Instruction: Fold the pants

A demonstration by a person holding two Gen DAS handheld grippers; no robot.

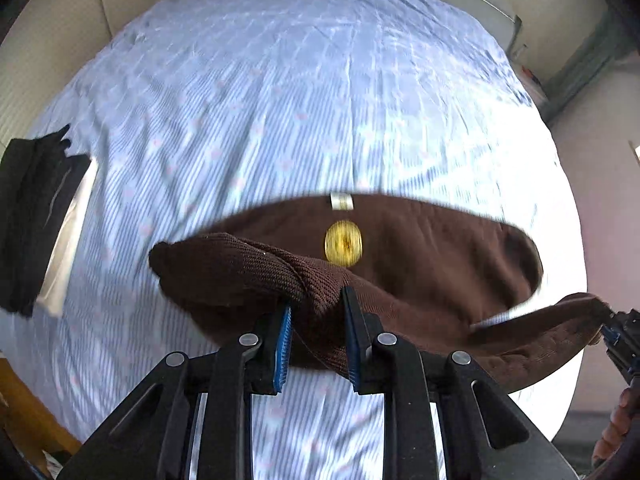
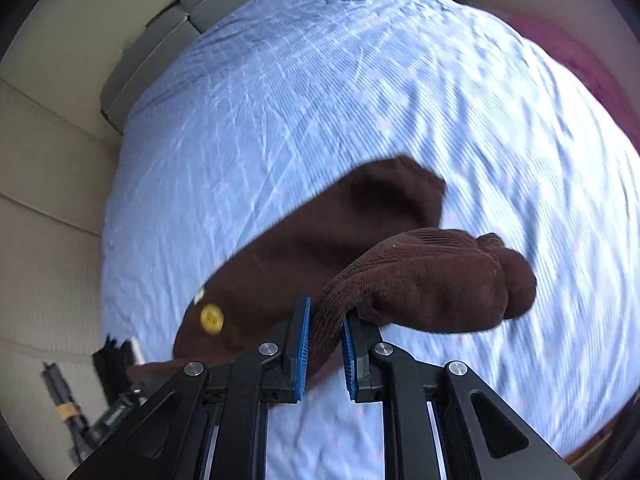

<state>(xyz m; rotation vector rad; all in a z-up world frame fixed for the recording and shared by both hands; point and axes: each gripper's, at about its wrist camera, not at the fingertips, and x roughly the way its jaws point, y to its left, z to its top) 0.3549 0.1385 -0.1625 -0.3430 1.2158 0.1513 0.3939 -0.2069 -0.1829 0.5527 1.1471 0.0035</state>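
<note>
The brown knit pants (image 1: 432, 248) hang in the air above a bed with a light blue striped sheet (image 1: 280, 100), stretched between both grippers. A yellow round patch (image 1: 343, 243) and a white label (image 1: 341, 201) sit near the pants' upper edge. My left gripper (image 1: 316, 320) is shut on a bunched ribbed edge of the pants. My right gripper (image 2: 325, 340) is shut on another ribbed edge (image 2: 420, 276), with the rest of the pants (image 2: 320, 240) hanging behind it. The right gripper also shows at the right edge of the left wrist view (image 1: 618, 336).
A folded black garment with a white edge (image 1: 36, 216) lies at the left side of the bed. Beige padded walls (image 2: 44, 200) flank the bed. A grey headboard (image 2: 160, 40) stands at the far end. A dark red surface (image 2: 580, 60) lies at the right.
</note>
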